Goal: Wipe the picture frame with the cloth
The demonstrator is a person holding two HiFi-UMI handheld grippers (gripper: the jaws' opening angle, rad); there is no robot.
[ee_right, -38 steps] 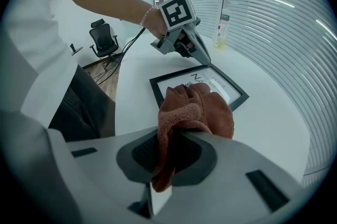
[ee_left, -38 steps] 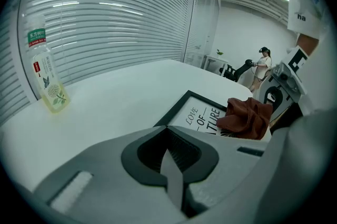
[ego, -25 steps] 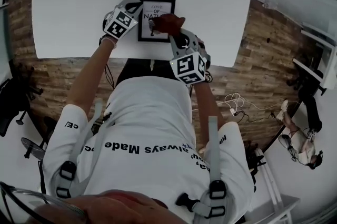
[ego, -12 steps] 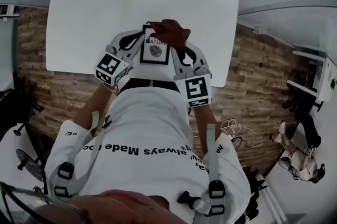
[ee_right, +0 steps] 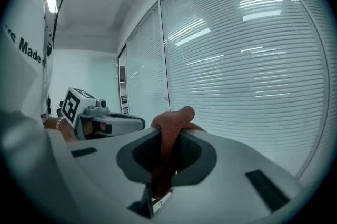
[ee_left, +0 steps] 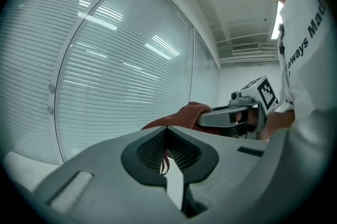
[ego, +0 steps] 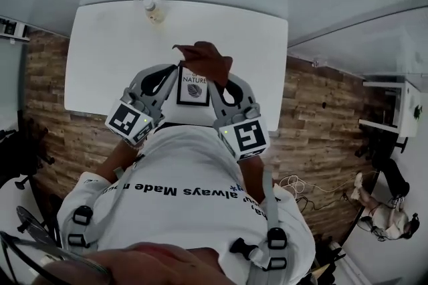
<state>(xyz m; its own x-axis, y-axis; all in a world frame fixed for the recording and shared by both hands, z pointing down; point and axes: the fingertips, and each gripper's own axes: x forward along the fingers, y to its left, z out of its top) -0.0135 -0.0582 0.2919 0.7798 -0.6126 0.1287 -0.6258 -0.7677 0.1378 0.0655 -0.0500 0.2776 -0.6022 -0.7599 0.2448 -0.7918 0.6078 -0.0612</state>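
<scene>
Now, picture frame (ego: 192, 91) clamped at left edge by left gripper (ego: 175, 76), right gripper (ego: 216, 79) pinching cloth (ego: 204, 56) over top edge

white table (ego: 100, 56) | small bottle (ego: 152, 9) at far edge | wood floor (ego: 47, 76)

Head view: table (ego: 100, 56) fills upper centre, bottle (ego: 153, 9) at its far edge. picture frame (ego: 192, 89) mid-picture, left gripper (ego: 174, 76) clamped on its left side, right gripper (ego: 217, 78) at its right. cloth (ego: 206, 59) drapes over the frame's top edge, pinched in the right gripper's jaws.
</scene>
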